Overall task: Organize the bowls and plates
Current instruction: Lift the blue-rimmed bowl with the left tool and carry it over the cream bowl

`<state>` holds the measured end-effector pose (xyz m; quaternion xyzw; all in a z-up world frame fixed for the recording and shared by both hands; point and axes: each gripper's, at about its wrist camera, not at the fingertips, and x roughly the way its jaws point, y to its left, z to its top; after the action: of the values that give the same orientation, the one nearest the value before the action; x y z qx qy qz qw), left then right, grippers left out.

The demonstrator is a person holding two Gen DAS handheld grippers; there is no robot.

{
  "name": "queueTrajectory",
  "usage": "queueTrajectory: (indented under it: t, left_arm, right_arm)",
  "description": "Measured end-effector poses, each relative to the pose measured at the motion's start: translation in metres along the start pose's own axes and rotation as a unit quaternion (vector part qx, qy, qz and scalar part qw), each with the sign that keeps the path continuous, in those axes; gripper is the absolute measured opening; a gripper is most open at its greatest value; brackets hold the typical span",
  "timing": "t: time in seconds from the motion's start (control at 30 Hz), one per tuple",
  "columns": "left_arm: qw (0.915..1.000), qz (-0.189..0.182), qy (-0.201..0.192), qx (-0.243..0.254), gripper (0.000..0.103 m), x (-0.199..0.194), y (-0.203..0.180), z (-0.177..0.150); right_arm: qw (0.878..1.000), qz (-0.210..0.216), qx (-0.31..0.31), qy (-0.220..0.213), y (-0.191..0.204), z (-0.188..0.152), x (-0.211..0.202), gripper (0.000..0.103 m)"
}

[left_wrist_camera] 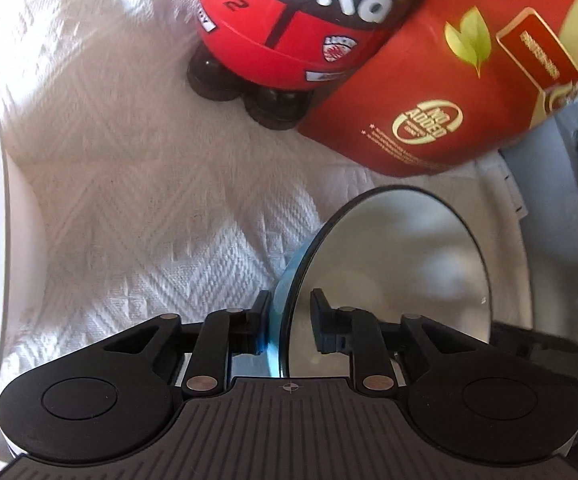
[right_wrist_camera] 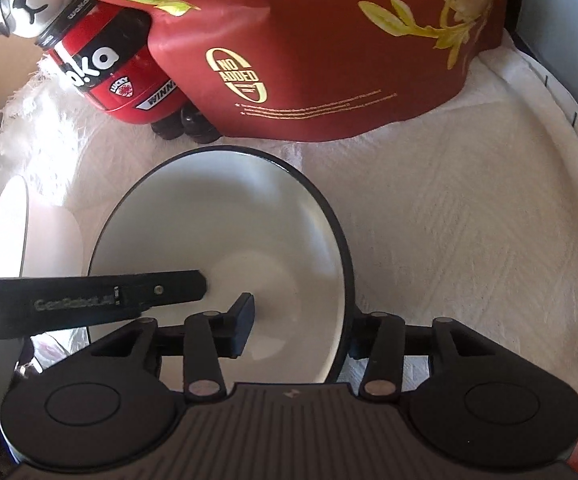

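Bowl of white enamel with a black rim and blue outside (right_wrist_camera: 225, 232) sits mid-cloth on the white woven tablecloth (right_wrist_camera: 469, 240). Left gripper (left_wrist_camera: 290, 320) and right gripper (right_wrist_camera: 301, 316) each straddle its rim, jaws narrow, not pressing.

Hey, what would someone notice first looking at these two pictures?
Probably the big red pouch with gold print at the back, and the red bottle leaning beside it. In front, on the white cloth, a dark-rimmed white bowl has both hand-held grippers straddling its rim.
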<state>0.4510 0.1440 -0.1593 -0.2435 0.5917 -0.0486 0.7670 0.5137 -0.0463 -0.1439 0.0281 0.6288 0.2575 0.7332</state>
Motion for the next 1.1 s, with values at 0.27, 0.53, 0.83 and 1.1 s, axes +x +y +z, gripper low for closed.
queueTrajectory:
  t: [0.27, 0.53, 0.83, 1.1]
  left_arm:
    - [0.9999, 0.012, 0.004, 0.004, 0.026, -0.007, 0.004, -0.005]
    - [0.9997, 0.013, 0.013, -0.018, 0.024, -0.019, 0.024, -0.016]
    - [0.9995, 0.002, 0.013, -0.029, 0.023, -0.019, 0.028, -0.013]
    - [0.9997, 0.009, 0.008, -0.020, 0.023, -0.020, 0.025, -0.016]
  right_arm:
    - [1.000, 0.014, -0.006, 0.002, 0.004, 0.001, 0.004, 0.049]
    - [0.999, 0.043, -0.016, 0.021, 0.016, -0.003, 0.009, 0.047]
    - [0.999, 0.031, -0.023, 0.016, 0.017, -0.004, 0.008, 0.044]
    - [0.999, 0.028, -0.019, 0.016, 0.016, -0.003, 0.008, 0.043]
